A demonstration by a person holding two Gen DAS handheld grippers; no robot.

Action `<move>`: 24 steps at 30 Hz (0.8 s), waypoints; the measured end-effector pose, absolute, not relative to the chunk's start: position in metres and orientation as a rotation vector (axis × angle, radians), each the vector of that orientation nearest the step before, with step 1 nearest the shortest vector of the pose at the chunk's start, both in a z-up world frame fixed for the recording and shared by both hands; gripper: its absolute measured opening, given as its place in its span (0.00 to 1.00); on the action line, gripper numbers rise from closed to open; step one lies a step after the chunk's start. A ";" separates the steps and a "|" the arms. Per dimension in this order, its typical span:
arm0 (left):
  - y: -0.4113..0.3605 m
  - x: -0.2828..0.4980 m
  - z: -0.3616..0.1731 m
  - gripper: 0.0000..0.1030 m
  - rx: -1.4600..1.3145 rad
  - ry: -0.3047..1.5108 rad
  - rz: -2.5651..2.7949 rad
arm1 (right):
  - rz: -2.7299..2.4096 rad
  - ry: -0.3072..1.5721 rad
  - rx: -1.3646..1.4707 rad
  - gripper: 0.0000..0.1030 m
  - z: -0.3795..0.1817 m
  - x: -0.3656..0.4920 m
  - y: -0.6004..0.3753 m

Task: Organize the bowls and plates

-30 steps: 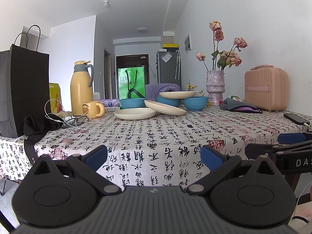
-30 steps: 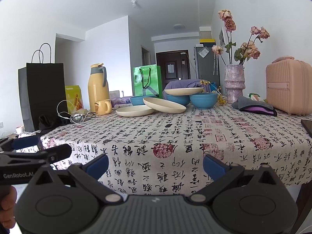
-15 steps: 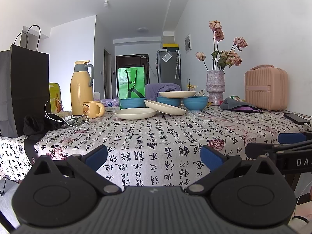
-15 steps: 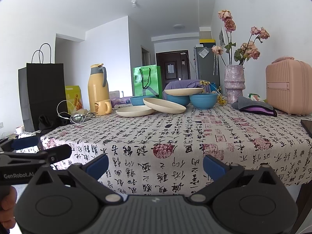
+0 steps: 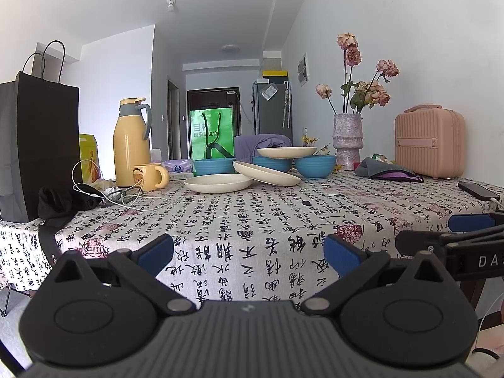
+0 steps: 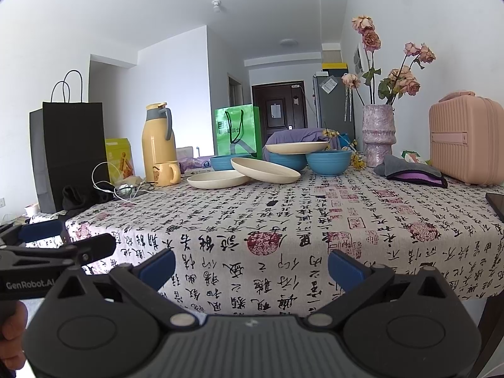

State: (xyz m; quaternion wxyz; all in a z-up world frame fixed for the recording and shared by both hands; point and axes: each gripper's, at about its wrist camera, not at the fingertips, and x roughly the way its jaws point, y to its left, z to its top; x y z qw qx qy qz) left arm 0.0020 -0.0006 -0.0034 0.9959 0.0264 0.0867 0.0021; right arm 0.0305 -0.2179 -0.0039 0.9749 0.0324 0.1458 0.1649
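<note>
On the far half of the table (image 5: 252,220), under a cloth printed with black characters and red seals: three cream plates and three blue bowls, grouped together.
- Flat plate (image 5: 218,183), resting on the cloth, nearest of the group.
- Tilted plate (image 5: 266,173), one edge lying on the flat plate, the other on the cloth.
- Top plate (image 5: 286,152), perched across the rims of the middle bowl (image 5: 271,163) and the right bowl (image 5: 315,166).
- Left bowl (image 5: 213,166), behind the flat plate, uncovered.

Left of the group: yellow flask (image 5: 131,143), yellow mug (image 5: 150,176) just in front of it, white cable (image 5: 94,189), black paper bag (image 5: 37,145) at the table's left edge. Behind: green bag (image 5: 211,137). Right of the group: vase (image 5: 347,145) of dried roses, grey and purple cloth (image 5: 389,170), pink case (image 5: 429,145), dark phone (image 5: 477,189).

Left gripper (image 5: 249,250): level with the near table edge, well short of the dishes, fingers spread wide, holding nothing.
Right gripper (image 6: 251,264): same height, beside the left one, fingers spread wide, holding nothing. Part of a hand (image 6: 12,337) shows at the lower left of the right wrist view.
</note>
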 end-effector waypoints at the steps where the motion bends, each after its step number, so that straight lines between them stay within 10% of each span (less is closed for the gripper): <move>1: -0.001 0.002 -0.003 1.00 0.053 0.173 0.004 | 0.332 0.294 0.066 1.00 -0.004 0.031 -0.218; 24: 0.006 0.011 0.002 1.00 0.047 0.184 0.028 | 0.324 0.276 0.074 1.00 0.004 0.041 -0.217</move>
